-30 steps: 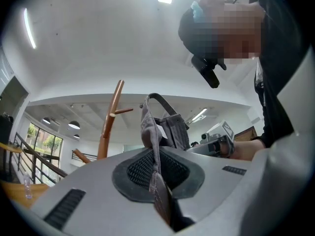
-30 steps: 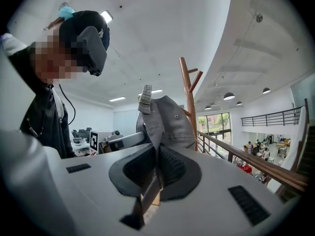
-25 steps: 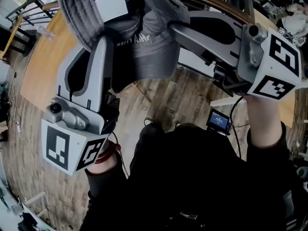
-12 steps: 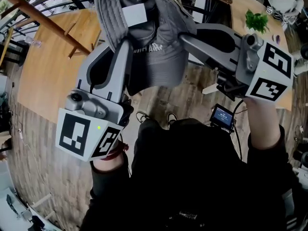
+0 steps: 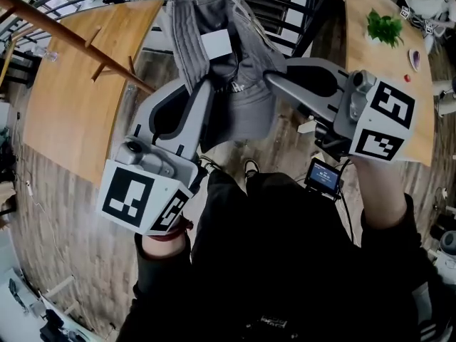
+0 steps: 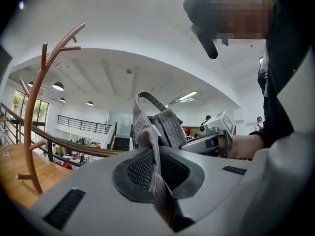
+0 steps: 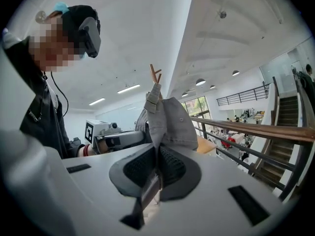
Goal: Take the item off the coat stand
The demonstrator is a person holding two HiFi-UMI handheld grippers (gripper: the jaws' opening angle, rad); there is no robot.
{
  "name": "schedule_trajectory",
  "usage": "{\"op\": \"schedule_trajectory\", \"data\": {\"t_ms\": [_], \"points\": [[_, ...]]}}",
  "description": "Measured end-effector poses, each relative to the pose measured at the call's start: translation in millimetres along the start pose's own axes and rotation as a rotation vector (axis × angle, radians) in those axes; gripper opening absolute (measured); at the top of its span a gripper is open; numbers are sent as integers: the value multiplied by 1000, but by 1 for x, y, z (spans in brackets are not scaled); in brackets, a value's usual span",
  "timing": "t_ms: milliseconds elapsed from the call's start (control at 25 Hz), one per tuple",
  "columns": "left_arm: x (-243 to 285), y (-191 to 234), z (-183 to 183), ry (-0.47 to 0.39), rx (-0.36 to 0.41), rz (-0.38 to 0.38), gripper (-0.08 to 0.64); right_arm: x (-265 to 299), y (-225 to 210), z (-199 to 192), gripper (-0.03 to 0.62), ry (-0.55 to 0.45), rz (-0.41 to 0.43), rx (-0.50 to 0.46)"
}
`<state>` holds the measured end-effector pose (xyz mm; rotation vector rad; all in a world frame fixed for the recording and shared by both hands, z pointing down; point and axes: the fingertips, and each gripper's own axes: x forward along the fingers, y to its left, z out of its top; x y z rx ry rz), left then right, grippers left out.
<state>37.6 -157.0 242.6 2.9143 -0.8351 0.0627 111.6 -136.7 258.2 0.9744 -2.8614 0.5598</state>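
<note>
I hold the soft, floppy, light cap (image 5: 242, 109) by its edges, left gripper (image 6: 156, 171) and right gripper (image 7: 156, 168) both pinched tight, away from the coat stand (image 6: 28, 132).

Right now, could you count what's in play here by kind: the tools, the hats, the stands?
Hand-held grippers: 2, left and right, each shut on the cap
Caps: 1, grey
Coat stands: 1, brown
Total: 4
</note>
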Motion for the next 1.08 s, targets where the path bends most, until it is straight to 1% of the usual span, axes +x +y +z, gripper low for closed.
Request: {"op": "schedule_trajectory", "data": {"t_ms": [160,320,440,560,640,760,920,1080], "points": [[-1,2,-2,9,-12,23,18,9,1,-6,28,24,7,6],[-4,1,4,-6,-15,43,18,7,4,2,28,11,34,-3],[-2,-2,11,-13,18,32,18,4,4,11,28,-23,44,-35],[-5,-8,13,-20,54,28,18,2,5,9,28,-52,50,-24],[-6,-2,18,-35,59,38,19,5,6,12,28,-58,52,-23],[-13,6,23,-50,63,44,18,14,12,18,28,-59,53,-50],[-26,6,22,-51,50,44,18,20,22,18,28,-46,57,-43],[-27,11,30,-52,53,47,18,26,22,27,28,-37,66,-45]]}}
